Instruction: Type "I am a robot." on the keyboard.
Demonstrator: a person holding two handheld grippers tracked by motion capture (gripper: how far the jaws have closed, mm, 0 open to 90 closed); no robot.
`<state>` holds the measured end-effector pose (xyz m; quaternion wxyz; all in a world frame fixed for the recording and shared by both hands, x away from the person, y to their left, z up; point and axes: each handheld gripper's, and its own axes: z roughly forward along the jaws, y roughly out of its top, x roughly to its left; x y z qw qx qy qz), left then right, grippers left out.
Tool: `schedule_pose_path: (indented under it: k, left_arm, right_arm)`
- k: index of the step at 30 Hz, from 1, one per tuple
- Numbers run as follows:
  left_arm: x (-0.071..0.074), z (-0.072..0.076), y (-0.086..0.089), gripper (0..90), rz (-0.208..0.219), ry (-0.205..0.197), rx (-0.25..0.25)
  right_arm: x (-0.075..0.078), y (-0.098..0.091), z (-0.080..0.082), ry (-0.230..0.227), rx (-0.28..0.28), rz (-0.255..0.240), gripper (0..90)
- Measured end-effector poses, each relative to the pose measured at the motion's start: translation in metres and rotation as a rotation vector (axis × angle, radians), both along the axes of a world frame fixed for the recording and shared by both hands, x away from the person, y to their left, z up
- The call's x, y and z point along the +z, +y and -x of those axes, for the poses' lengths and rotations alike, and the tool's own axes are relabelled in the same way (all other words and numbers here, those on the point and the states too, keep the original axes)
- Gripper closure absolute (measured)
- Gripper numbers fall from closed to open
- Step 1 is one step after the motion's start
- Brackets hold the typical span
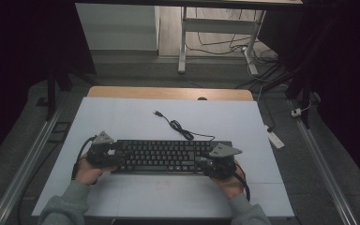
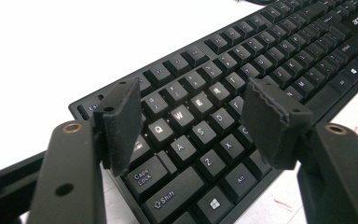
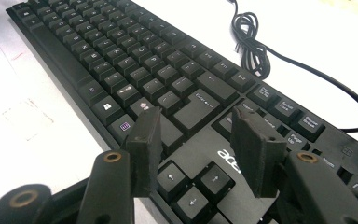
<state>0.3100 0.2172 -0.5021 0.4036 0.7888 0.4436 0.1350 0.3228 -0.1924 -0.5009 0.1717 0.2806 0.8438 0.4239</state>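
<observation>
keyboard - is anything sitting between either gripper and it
Nothing visible. The left gripper hangs open right over the keyboard at its left-end keys, and the right gripper is open over the arrow keys. The cable lies behind it, clear of both.

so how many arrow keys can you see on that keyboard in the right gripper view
3 on the keyboard: the left arrow key, the up arrow key and the down arrow key, all between the right gripper's jaws. A fourth may be hidden behind the right-hand jaw.
</observation>
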Motion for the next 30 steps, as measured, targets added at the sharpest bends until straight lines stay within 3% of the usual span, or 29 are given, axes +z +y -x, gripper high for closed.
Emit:
schedule_pose_path:
  k: [20,30]
  left_arm:
    - [0.0023,0.0002,-0.0008,32.8,-0.002,-0.001,-0.008]
    - [0.0065,0.0024,-0.0059,32.6,-0.002,-0.015,-0.038]
  right_arm:
    - [-0.0001,-0.0004,-0.0013,-0.005,-0.003,0.005,53.2]
    - [0.0002,-0.0006,-0.0012,-0.004,-0.005,-0.006,53.2]
